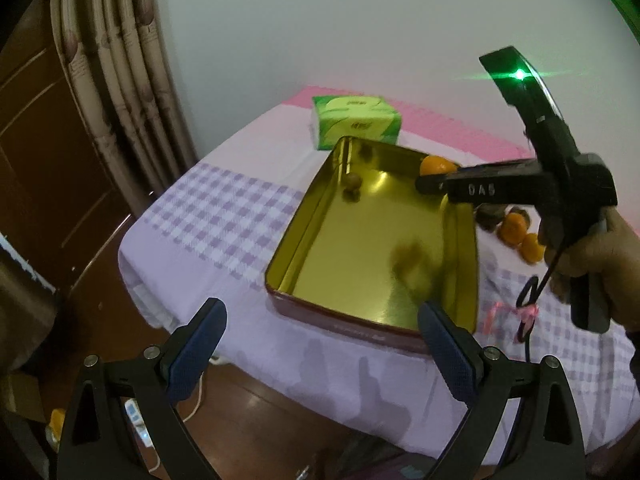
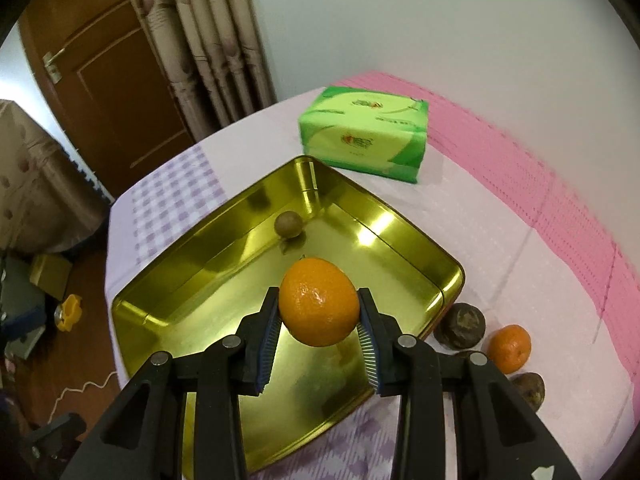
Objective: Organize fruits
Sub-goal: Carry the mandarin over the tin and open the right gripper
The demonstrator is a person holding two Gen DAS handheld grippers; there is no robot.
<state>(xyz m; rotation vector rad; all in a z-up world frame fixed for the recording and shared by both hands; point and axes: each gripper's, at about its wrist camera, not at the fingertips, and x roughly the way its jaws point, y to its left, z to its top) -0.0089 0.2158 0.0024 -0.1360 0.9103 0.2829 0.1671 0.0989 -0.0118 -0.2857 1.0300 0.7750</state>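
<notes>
My right gripper is shut on an orange, held in the air over the gold tin tray. One small brown fruit lies in the tray's far corner. In the left wrist view the right gripper reaches over the tray from the right, the orange showing behind its tip. My left gripper hangs open at the tray's near edge with nothing between its fingers. On the cloth right of the tray lie another orange and dark brown fruits.
A green tissue pack sits on the table behind the tray. The table carries a lilac checked cloth with a pink band along the wall side. A wooden door, curtains and floor clutter are to the left, beyond the table's edge.
</notes>
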